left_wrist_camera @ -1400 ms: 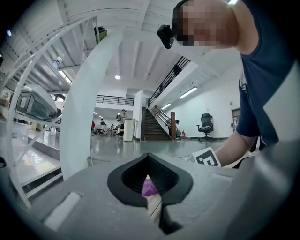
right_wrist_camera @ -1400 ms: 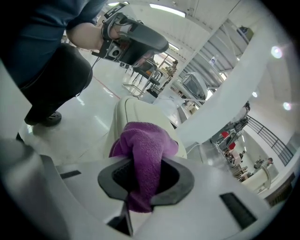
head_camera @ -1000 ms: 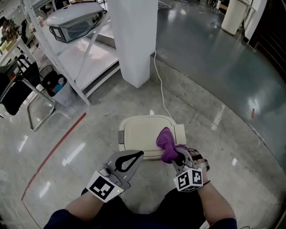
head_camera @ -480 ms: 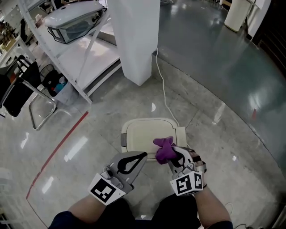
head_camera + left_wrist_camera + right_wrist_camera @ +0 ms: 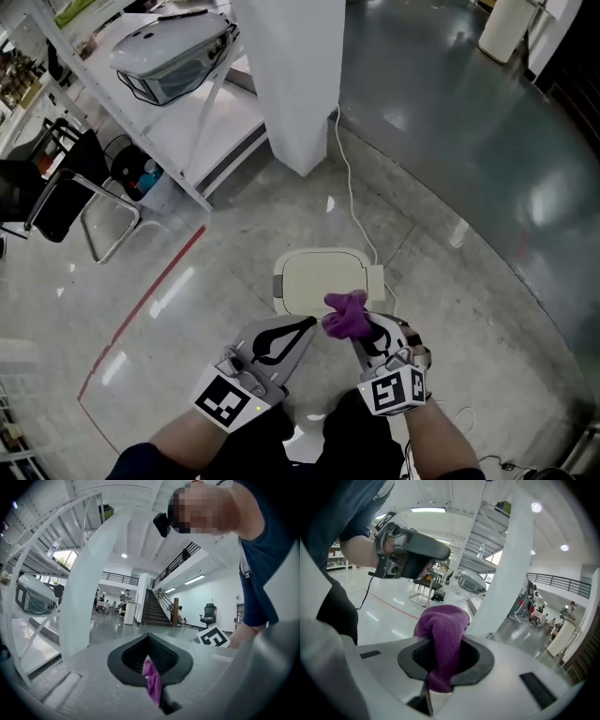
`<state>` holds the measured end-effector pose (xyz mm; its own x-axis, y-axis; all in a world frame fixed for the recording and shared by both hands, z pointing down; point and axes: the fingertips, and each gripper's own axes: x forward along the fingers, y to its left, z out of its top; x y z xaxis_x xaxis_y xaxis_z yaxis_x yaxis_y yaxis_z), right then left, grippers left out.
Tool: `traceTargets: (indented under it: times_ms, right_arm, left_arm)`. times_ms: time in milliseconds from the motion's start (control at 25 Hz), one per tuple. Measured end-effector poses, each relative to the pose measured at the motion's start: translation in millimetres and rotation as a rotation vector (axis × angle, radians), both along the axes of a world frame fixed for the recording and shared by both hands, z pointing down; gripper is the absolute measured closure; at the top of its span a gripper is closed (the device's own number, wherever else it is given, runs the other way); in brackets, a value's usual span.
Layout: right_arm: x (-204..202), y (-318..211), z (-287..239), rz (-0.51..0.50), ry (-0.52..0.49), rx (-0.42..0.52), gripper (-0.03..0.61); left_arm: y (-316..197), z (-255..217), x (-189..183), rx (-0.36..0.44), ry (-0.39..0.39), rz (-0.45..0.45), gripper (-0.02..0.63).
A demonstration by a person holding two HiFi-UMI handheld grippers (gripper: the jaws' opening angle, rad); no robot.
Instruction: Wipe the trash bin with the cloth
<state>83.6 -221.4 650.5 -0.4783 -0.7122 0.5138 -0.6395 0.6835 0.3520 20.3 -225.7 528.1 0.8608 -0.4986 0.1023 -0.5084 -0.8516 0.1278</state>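
Observation:
A cream trash bin [image 5: 323, 279] with its lid down stands on the floor just ahead of both grippers. My right gripper [image 5: 361, 330] is shut on a bunched purple cloth [image 5: 345, 317], which hangs over the bin's near edge. In the right gripper view the cloth [image 5: 440, 639] bulges up out of the jaws. My left gripper [image 5: 302, 326] is shut, its tip right beside the cloth. Through the hollow of its jaws in the left gripper view, a strip of cloth [image 5: 151, 679] shows. The left gripper [image 5: 415, 550] carries nothing in the right gripper view.
A white pillar [image 5: 291, 75] rises beyond the bin, and a white cable [image 5: 352, 206] runs from it to the bin. To the left are a white shelf rack [image 5: 202, 122] with an appliance [image 5: 173, 42], a black chair [image 5: 66, 187] and red floor tape [image 5: 150, 300].
The right gripper has drawn the cloth back from the lid's top to the bin's near edge. The left gripper's tip has come closer to the cloth. The head view has pulled back.

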Motion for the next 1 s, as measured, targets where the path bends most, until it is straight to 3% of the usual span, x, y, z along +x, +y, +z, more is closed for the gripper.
traceTargets:
  times_ms: [360, 640, 1000]
  right_arm:
    - [-9, 33, -174, 0.014, -0.028, -0.008, 0.5]
    - [-24, 69, -294, 0.033, -0.058, 0.005, 0.5]
    - [-43, 120, -415, 0.056, -0.196, -0.004, 0.5]
  left_arm:
    - [42, -159, -18, -0.029, -0.025, -0.01, 0.615]
    - [79, -276, -29, 0.027, -0.008, 0.019, 0.615]
    - [154, -375, -44, 0.022, -0.024, 0.095, 0.615]
